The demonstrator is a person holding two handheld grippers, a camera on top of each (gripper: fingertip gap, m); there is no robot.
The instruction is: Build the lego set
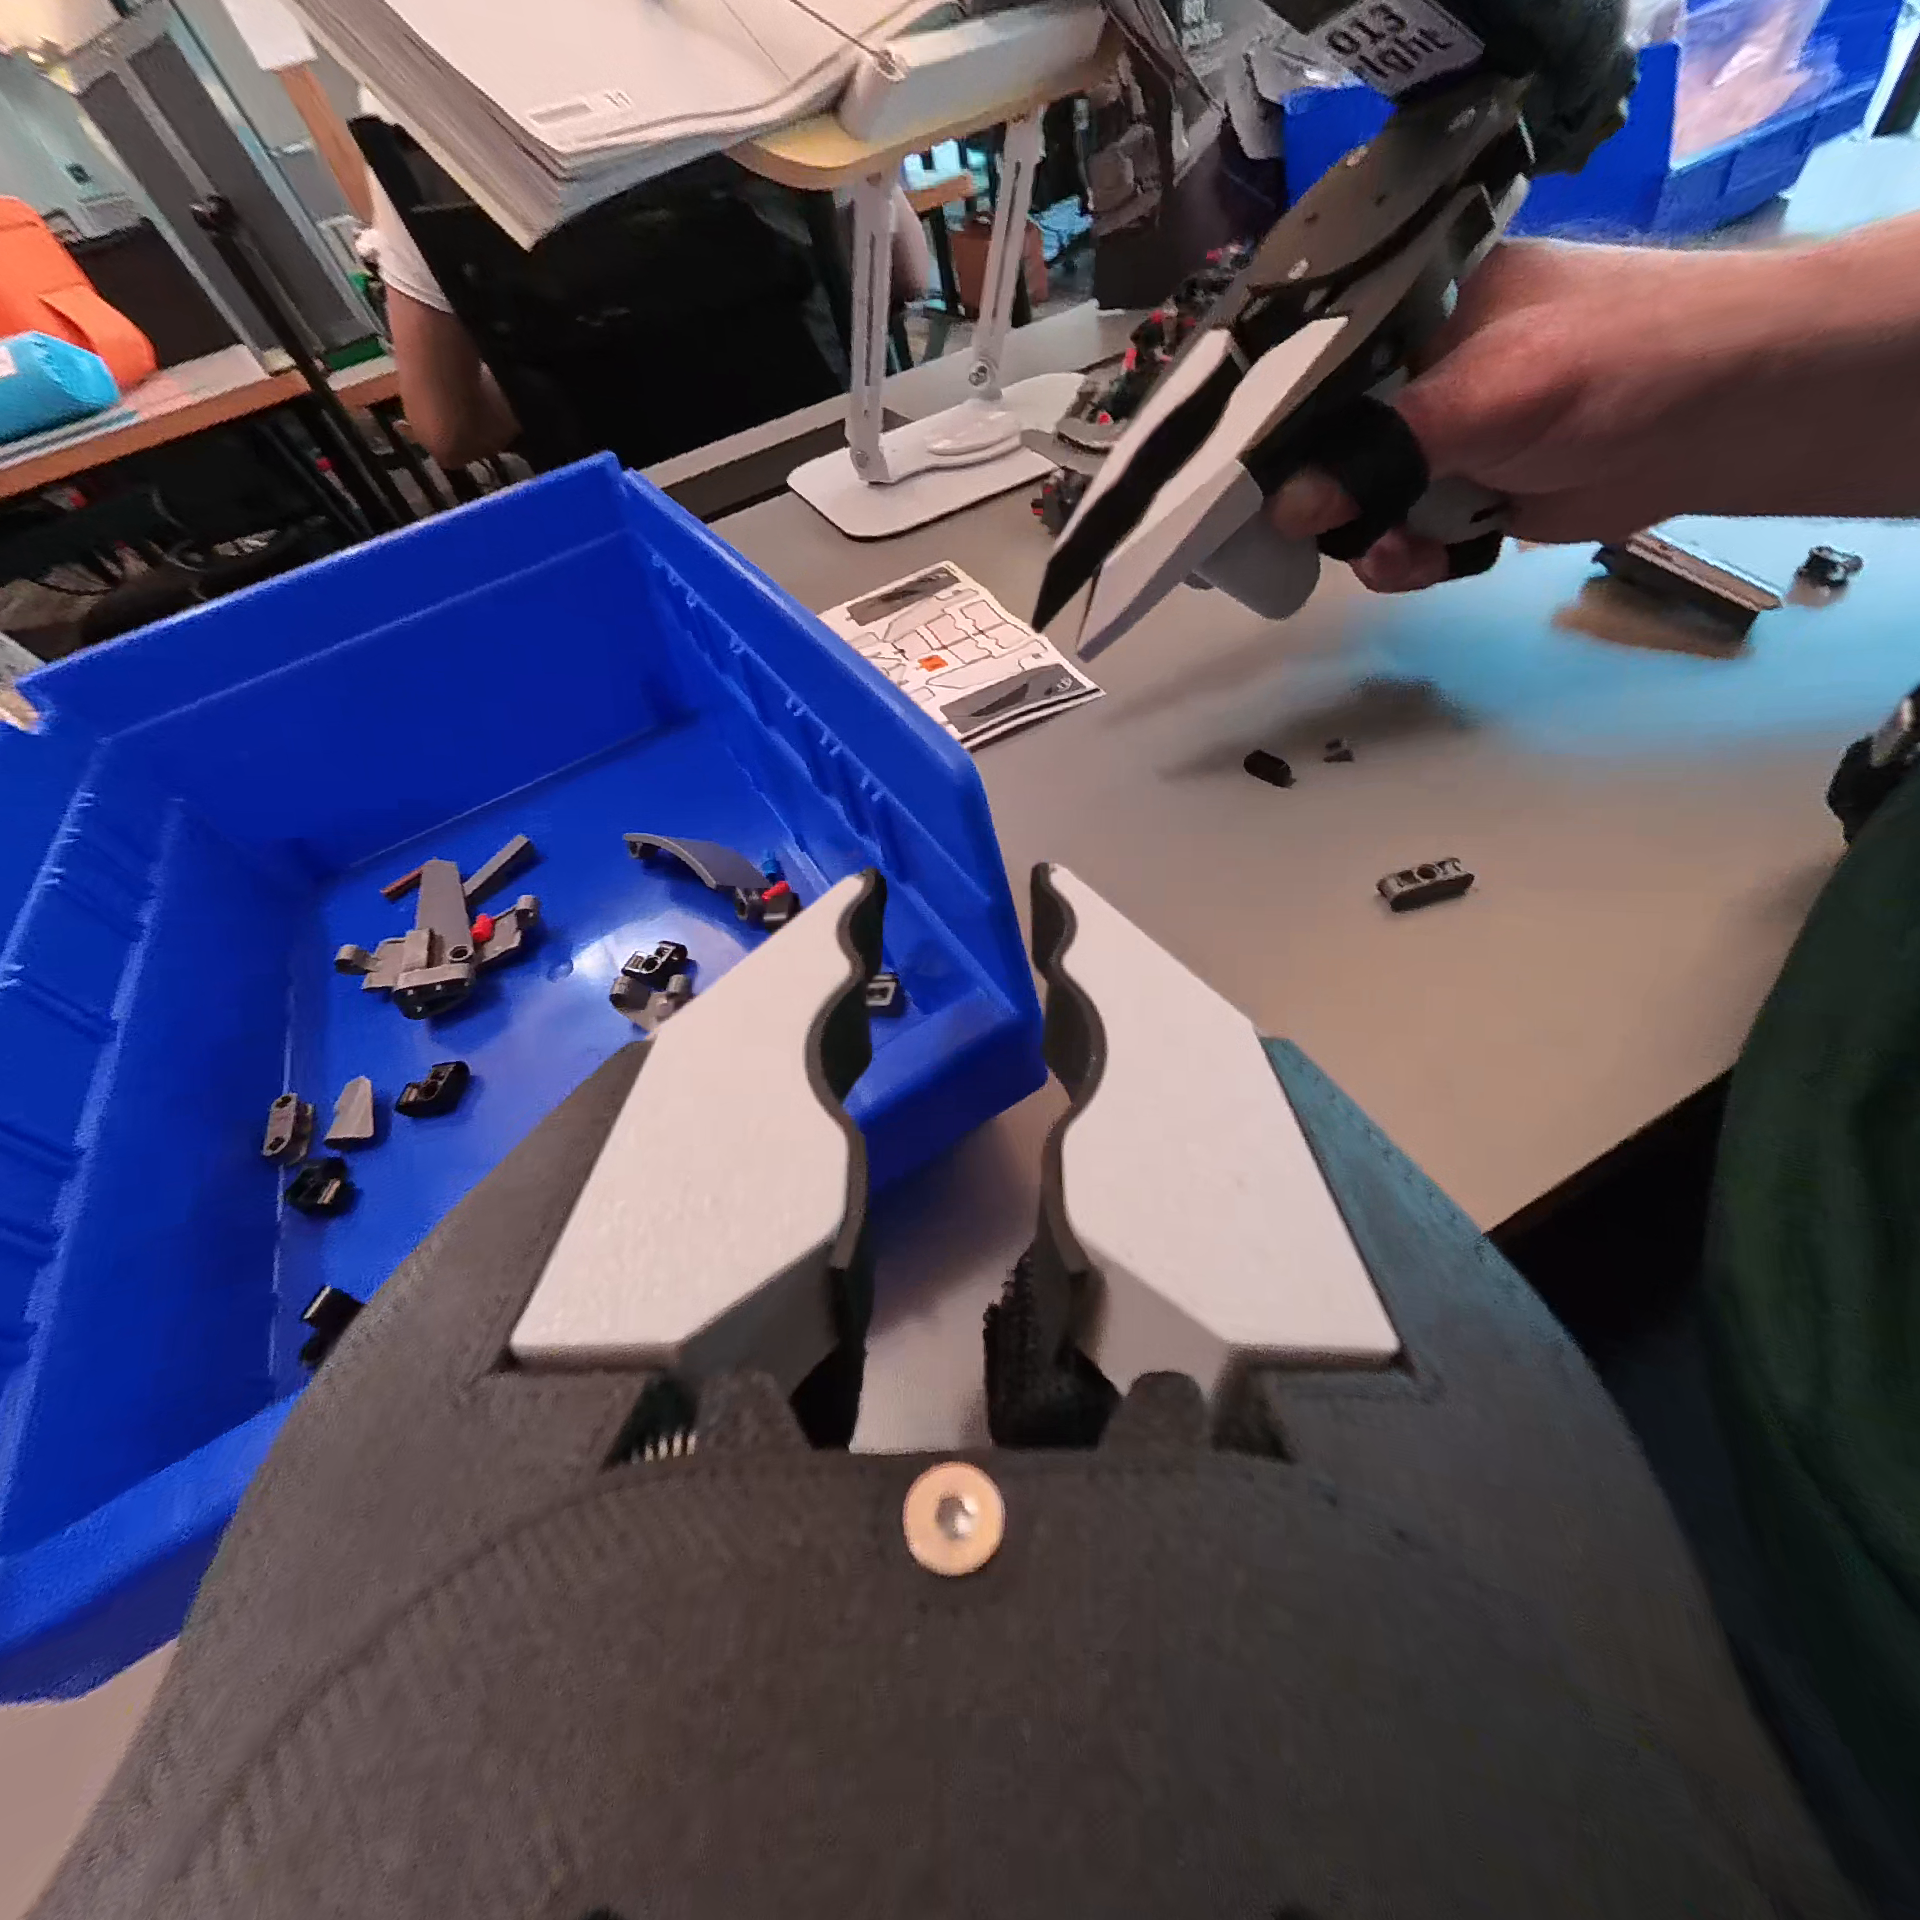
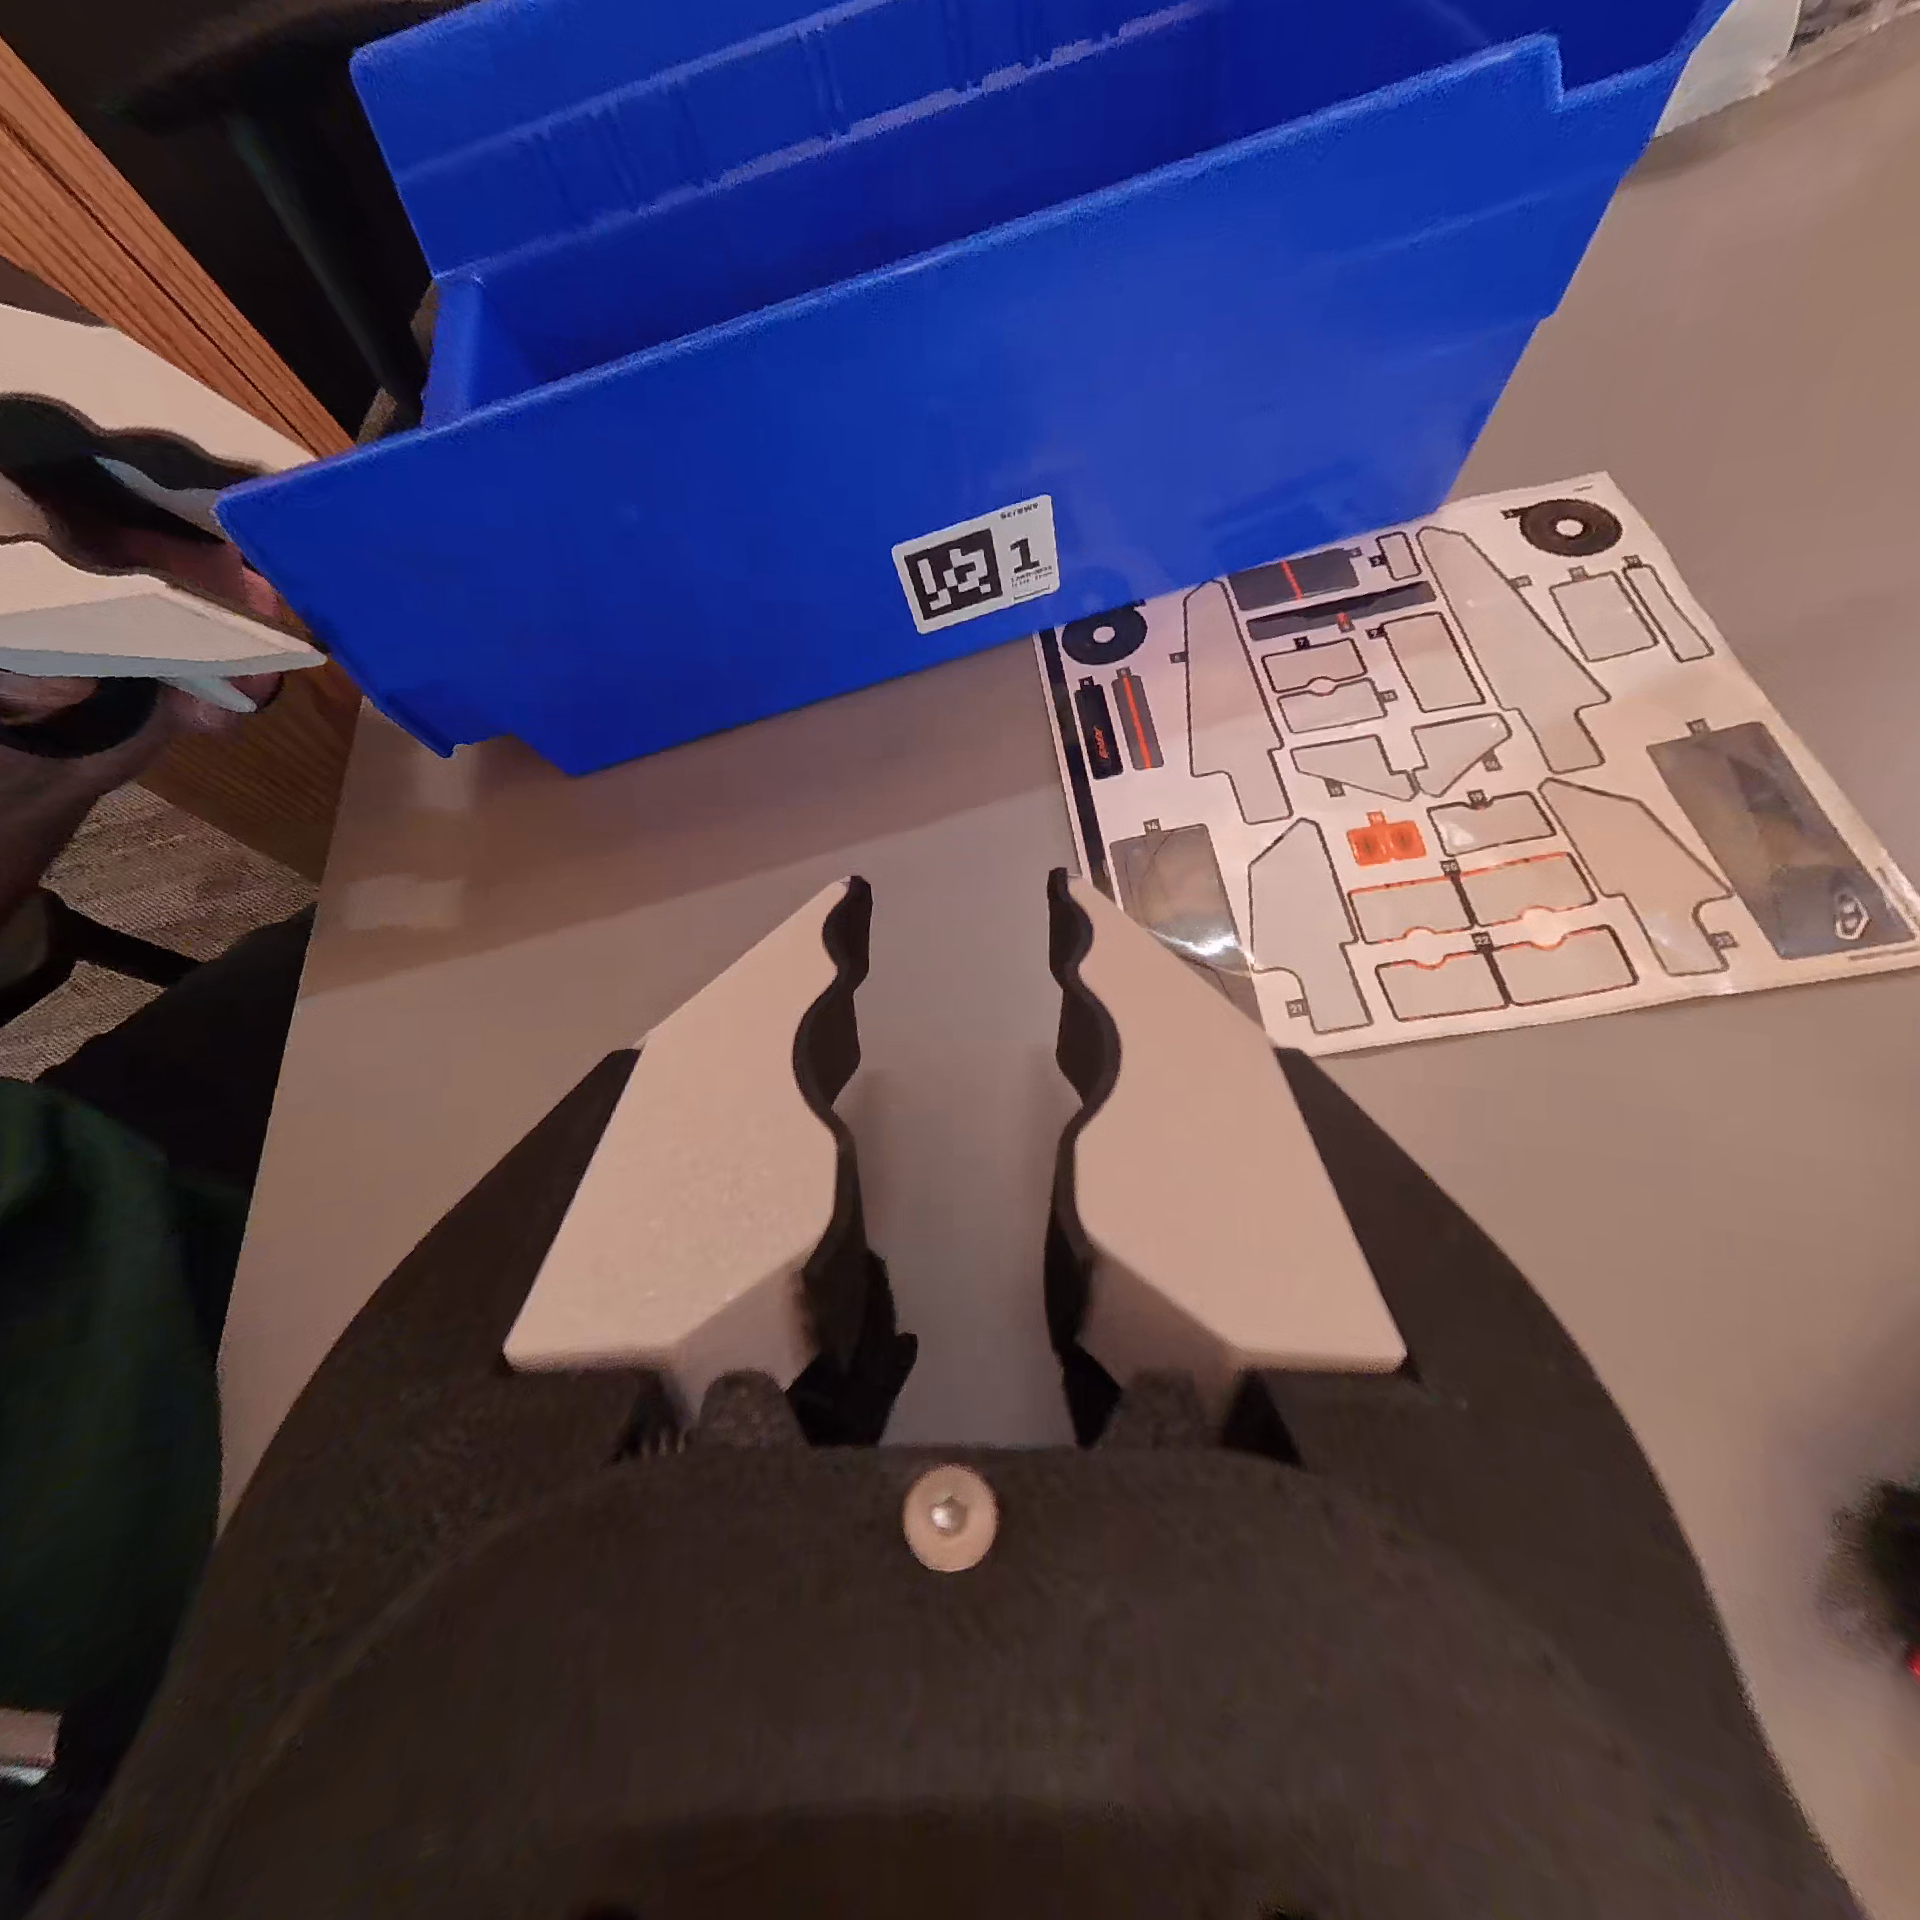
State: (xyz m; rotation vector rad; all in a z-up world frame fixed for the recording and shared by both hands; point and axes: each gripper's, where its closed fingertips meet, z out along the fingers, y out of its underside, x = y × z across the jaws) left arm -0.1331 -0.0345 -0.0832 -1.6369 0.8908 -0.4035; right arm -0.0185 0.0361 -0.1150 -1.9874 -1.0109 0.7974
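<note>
A blue bin point(image 1: 156, 935) holds several loose grey and black lego pieces, among them a grey sub-assembly point(image 1: 436, 935) and a curved grey panel point(image 1: 691, 857). My left gripper point(image 1: 956, 883) is open and empty, and hovers over the bin's near right corner. My right gripper point(image 2: 956, 883) is open and empty above the grey table, facing the bin's labelled outer wall point(image 2: 831, 468). In the left wrist view the right gripper point(image 1: 1060, 636) is held by a hand over the sticker sheet point(image 1: 961, 649). The left gripper point(image 2: 281, 556) shows at the left edge of the right wrist view.
The sticker sheet point(image 2: 1455, 758) lies flat to the right of the bin. Small loose pieces point(image 1: 1270, 767) point(image 1: 1425, 881) lie on the table. A white stand point(image 1: 935, 468) with an open booklet point(image 1: 675, 83) is at the back, beside a partly built model point(image 1: 1101, 416). Another assembly point(image 1: 1683, 582) lies far right. About 15 centimeters separates my left fingertips from my right.
</note>
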